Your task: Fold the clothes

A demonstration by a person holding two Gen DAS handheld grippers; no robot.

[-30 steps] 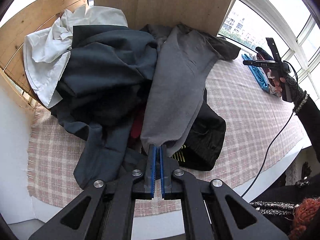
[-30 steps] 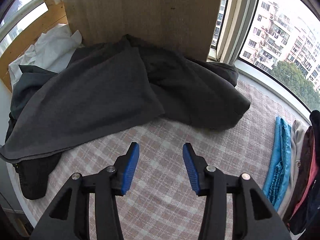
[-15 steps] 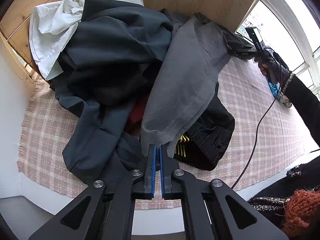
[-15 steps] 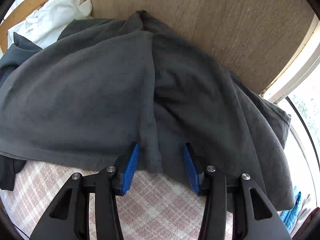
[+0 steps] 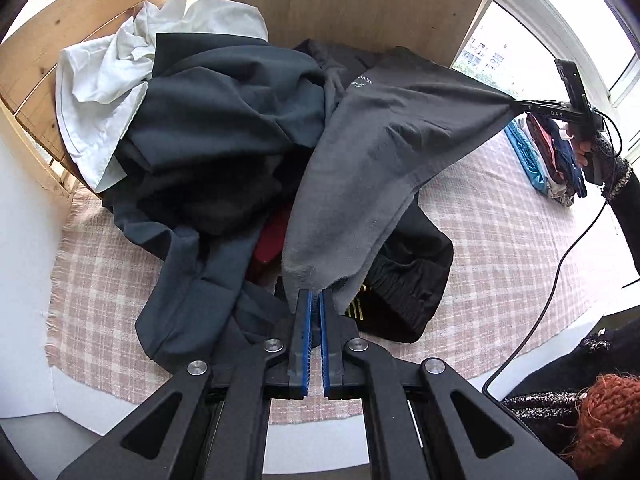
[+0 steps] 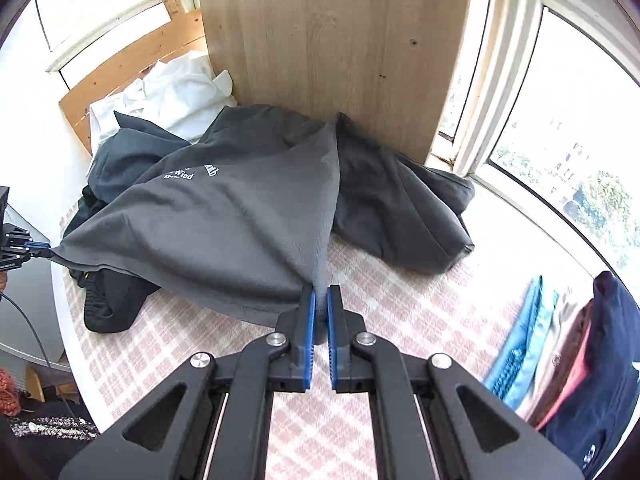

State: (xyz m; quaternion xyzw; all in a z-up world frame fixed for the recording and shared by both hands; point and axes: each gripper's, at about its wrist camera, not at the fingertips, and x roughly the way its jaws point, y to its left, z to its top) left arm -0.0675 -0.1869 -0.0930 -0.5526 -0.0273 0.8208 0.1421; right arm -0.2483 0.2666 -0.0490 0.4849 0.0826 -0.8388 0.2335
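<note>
A grey garment [image 5: 384, 152] with small white lettering [image 6: 192, 172] is stretched above the heap of clothes. My left gripper [image 5: 315, 294] is shut on one hem corner of it at the near side. My right gripper [image 6: 321, 292] is shut on another edge of the same garment [image 6: 240, 232], lifting it into a ridge. In the left wrist view the right gripper [image 5: 516, 106] shows at the far right, pulling the cloth taut. In the right wrist view the left gripper [image 6: 40, 246] shows at the left edge, pinching the cloth.
Beneath lie dark blue-grey clothes [image 5: 224, 120], a white shirt [image 5: 104, 92], a black garment [image 5: 408, 280] and a red piece [image 5: 272, 236]. A checked pink cloth [image 6: 400, 280] covers the table. Folded clothes [image 6: 560, 352] are stacked at the right. A wooden panel [image 6: 336, 48] stands behind.
My right gripper moved in over the grey garment, shut on its edge and lifted it up and away. The cloth now stretches taut between both grippers. The left gripper kept its grip and place.
</note>
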